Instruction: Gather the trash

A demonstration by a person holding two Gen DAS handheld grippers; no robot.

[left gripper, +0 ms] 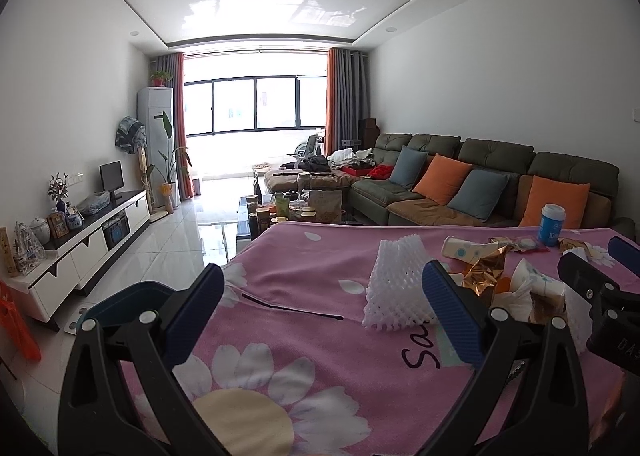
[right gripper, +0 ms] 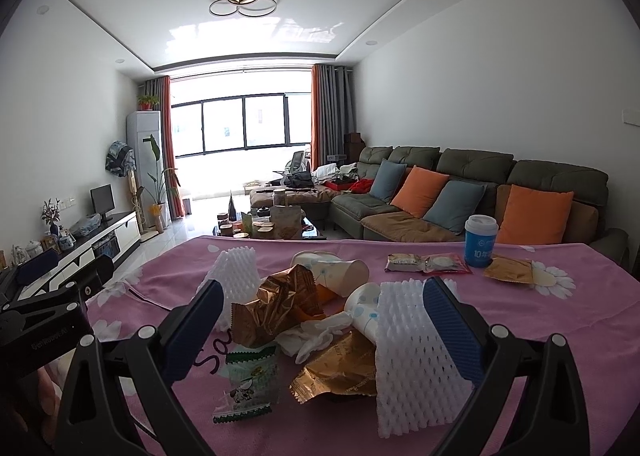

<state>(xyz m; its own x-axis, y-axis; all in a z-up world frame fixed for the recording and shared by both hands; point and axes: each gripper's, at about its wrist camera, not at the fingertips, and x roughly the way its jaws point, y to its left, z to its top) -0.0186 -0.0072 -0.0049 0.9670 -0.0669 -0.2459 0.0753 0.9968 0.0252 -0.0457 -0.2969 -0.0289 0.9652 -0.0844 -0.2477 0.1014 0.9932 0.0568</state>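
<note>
Though hidden leftward, green wrapper [right gripper: 250, 380] rightward.

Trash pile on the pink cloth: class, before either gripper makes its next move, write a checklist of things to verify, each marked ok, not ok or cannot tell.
1. Right gripper open and empty: ok, its jaws stand wide apart with nothing held.
2. Left gripper open and empty: ok.
3. Trash lies ahead of the right gripper: ok; the gold wrapper, tissue and foam net show between its fingers.
4. Bin ready for the trash: cannot tell; a dark blue rim shows beside the table, its inside hidden.
5. Blue cup clear of the pile: ok, it stands upright, apart.
6. Grippers clear of each other: ok.
</note>
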